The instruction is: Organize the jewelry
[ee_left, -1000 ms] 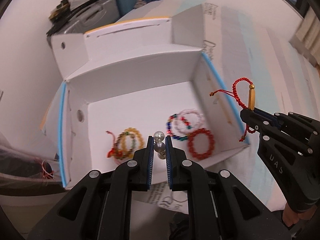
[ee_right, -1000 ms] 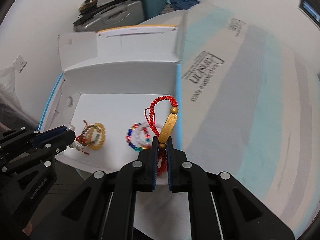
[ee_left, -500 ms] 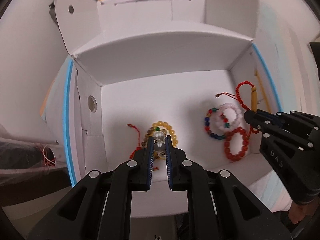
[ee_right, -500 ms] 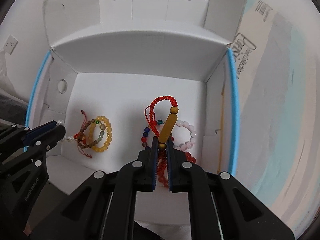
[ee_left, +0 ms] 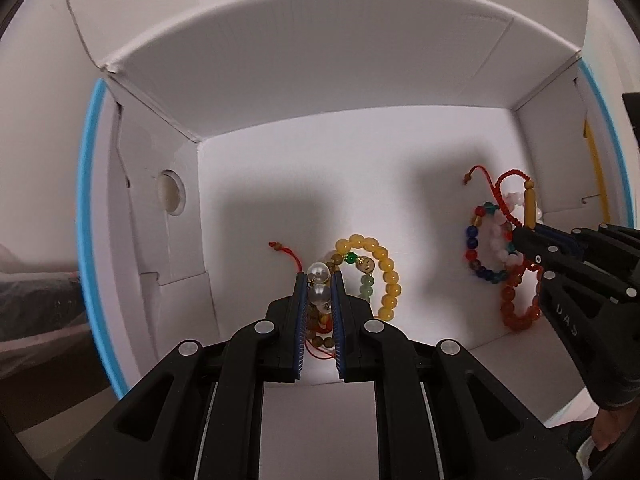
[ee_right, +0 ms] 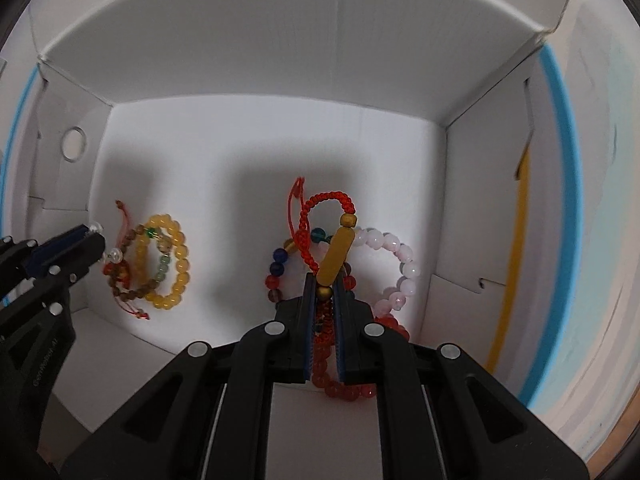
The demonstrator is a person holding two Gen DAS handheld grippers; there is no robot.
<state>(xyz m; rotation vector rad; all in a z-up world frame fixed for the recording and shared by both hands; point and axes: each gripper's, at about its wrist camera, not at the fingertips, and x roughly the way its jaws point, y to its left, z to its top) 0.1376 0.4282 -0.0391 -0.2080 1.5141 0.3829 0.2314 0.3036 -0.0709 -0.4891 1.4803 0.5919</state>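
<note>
The left gripper jaws pinch a clear glass-bead strand at lower centre; the right gripper jaws clamp a red braided cord bracelet with a gold tube. Both hang inside a white corrugated box, above round yellow beads lower centre and multicoloured beads, pink beads and red beads on the right.

Pale wall shows off to the left, softly lit. On the right lies a light cloth with pale blue bands. A sliver of wooden floor peeks out at the lower right.
</note>
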